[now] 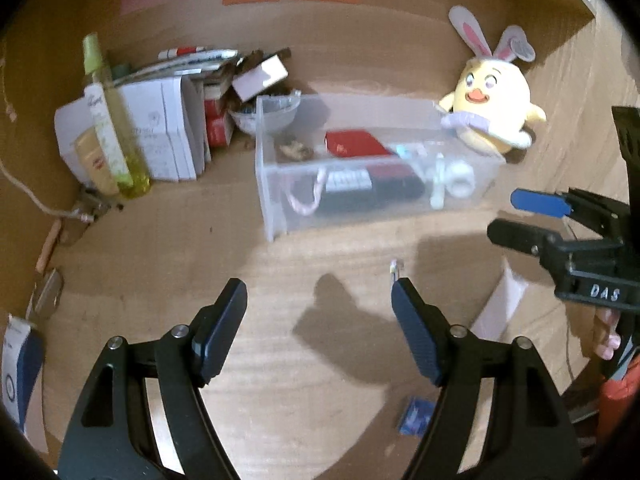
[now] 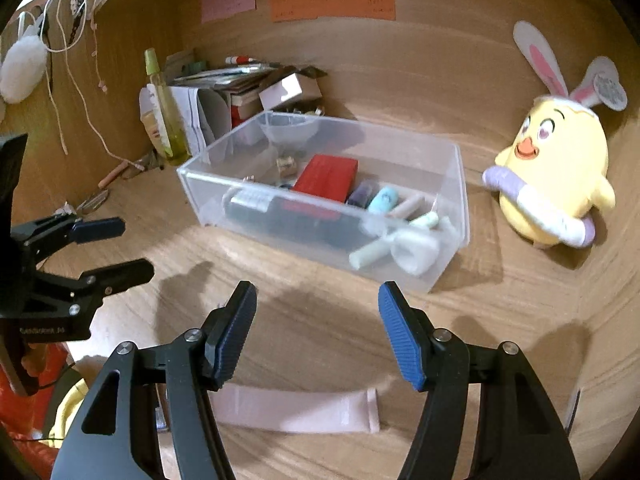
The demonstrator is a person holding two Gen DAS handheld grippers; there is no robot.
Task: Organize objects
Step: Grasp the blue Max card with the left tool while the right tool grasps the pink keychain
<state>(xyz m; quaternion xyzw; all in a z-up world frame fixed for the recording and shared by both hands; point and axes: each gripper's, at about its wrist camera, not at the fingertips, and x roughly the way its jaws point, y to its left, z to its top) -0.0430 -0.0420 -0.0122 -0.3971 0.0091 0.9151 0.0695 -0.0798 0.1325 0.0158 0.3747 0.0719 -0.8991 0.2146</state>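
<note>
A clear plastic box [image 1: 272,200] [image 2: 452,216] stands on the wooden desk, holding a red case [image 1: 352,142] [image 2: 328,176], a black item, a white tape roll [image 2: 412,256] and small tubes. My left gripper [image 1: 318,286] [image 2: 134,246] is open over bare desk in front of the box, nothing between its fingers. My right gripper [image 2: 318,286] [image 1: 506,216] is open too, empty, near the box's right front corner. A yellow chick plush [image 1: 492,100] [image 2: 556,172] with bunny ears sits right of the box. A pink strap [image 2: 296,408] lies on the desk below the right gripper.
Papers, small cartons and a green spray bottle [image 1: 112,120] [image 2: 166,112] are piled at the back left by the wall. Sticky notes [image 2: 332,0] hang on the back panel. A small blue packet [image 1: 416,416] lies near the front. Cords [image 2: 80,60] dangle at the left.
</note>
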